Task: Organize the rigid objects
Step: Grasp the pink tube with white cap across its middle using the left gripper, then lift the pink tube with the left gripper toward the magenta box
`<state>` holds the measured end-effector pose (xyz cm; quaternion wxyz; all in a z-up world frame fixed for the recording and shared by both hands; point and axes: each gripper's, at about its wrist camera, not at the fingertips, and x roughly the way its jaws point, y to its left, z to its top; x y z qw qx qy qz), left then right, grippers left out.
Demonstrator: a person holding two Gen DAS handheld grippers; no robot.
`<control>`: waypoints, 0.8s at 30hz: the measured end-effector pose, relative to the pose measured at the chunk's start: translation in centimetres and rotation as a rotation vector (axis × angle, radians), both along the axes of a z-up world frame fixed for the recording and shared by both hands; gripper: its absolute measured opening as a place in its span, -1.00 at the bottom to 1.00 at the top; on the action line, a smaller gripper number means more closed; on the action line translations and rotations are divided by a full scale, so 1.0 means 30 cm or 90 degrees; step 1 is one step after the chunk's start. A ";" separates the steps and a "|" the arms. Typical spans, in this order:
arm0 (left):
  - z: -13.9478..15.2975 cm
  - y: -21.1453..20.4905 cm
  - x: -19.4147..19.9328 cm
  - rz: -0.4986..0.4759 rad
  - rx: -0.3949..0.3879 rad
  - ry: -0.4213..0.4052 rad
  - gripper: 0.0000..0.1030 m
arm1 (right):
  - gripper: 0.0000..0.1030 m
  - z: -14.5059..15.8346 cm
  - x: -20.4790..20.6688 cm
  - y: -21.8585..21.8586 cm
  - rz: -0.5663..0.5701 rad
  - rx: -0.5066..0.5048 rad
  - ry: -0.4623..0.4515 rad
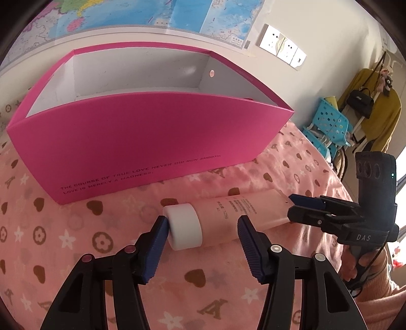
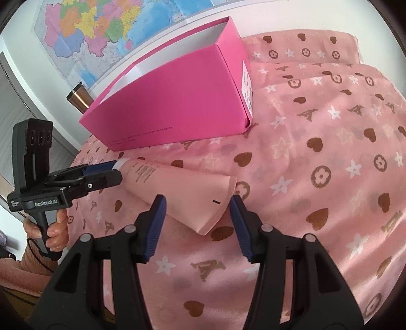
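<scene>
A pale pink squeeze tube (image 1: 236, 213) with a white cap (image 1: 184, 227) lies on the pink patterned cloth (image 1: 76, 243), in front of an open magenta box (image 1: 142, 137) with a white inside. My left gripper (image 1: 203, 231) is open, its jaws standing either side of the cap end, the left pad touching the cap. My right gripper (image 2: 198, 210) is open around the tube's flat crimped end (image 2: 215, 203). The tube also shows in the right wrist view (image 2: 177, 182), and the box behind it (image 2: 175, 101).
A wall map (image 1: 152, 12) and wall sockets (image 1: 281, 44) are behind the box. A metal tumbler (image 2: 77, 97) stands left of the box. Blue baskets (image 1: 327, 124) and a chair with a yellow garment (image 1: 380, 116) stand off to the right.
</scene>
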<state>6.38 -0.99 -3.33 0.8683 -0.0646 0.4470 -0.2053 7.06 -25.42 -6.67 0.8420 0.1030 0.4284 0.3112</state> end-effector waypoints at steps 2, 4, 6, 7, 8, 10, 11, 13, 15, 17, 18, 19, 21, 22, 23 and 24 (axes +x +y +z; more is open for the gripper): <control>0.007 -0.002 -0.007 0.003 0.005 -0.005 0.10 | 0.06 0.007 -0.001 0.002 0.001 -0.001 -0.004; 0.015 -0.001 -0.014 0.004 0.006 -0.011 0.10 | 0.06 0.014 -0.001 0.005 0.002 -0.005 -0.008; 0.026 0.002 -0.022 0.005 0.007 -0.017 0.10 | 0.06 0.021 -0.004 0.008 0.003 -0.010 -0.013; 0.031 0.003 -0.024 0.006 0.006 -0.019 0.10 | 0.06 0.026 -0.005 0.010 0.004 -0.012 -0.016; 0.036 0.005 -0.028 0.006 0.006 -0.021 0.10 | 0.06 0.029 -0.004 0.011 0.005 -0.013 -0.017; 0.045 0.008 -0.035 0.008 0.006 -0.025 0.10 | 0.06 0.036 -0.003 0.014 0.006 -0.014 -0.021; 0.049 0.009 -0.037 0.009 0.006 -0.027 0.10 | 0.06 0.039 -0.003 0.016 0.006 -0.015 -0.022; 0.057 0.012 -0.043 0.011 0.008 -0.031 0.10 | 0.06 0.045 -0.005 0.018 0.006 -0.015 -0.025; 0.066 0.014 -0.048 0.012 0.007 -0.035 0.10 | 0.06 0.052 -0.008 0.020 0.007 -0.016 -0.029; 0.073 0.015 -0.052 0.013 0.004 -0.038 0.10 | 0.06 0.060 -0.010 0.023 0.007 -0.017 -0.034; 0.077 0.016 -0.054 0.013 0.003 -0.040 0.10 | 0.06 0.064 -0.010 0.023 0.007 -0.017 -0.035; 0.080 0.016 -0.056 0.013 0.003 -0.041 0.10 | 0.06 0.068 -0.009 0.024 0.007 -0.017 -0.037; 0.084 0.016 -0.058 0.013 0.004 -0.043 0.10 | 0.06 0.073 -0.009 0.022 0.008 -0.018 -0.040; 0.086 0.016 -0.059 0.014 0.004 -0.044 0.10 | 0.06 0.076 -0.009 0.022 0.008 -0.018 -0.042; 0.088 0.017 -0.060 0.014 0.004 -0.044 0.10 | 0.06 0.078 -0.009 0.020 0.008 -0.017 -0.043; 0.090 0.018 -0.061 0.014 0.004 -0.045 0.10 | 0.06 0.081 -0.008 0.020 0.007 -0.016 -0.044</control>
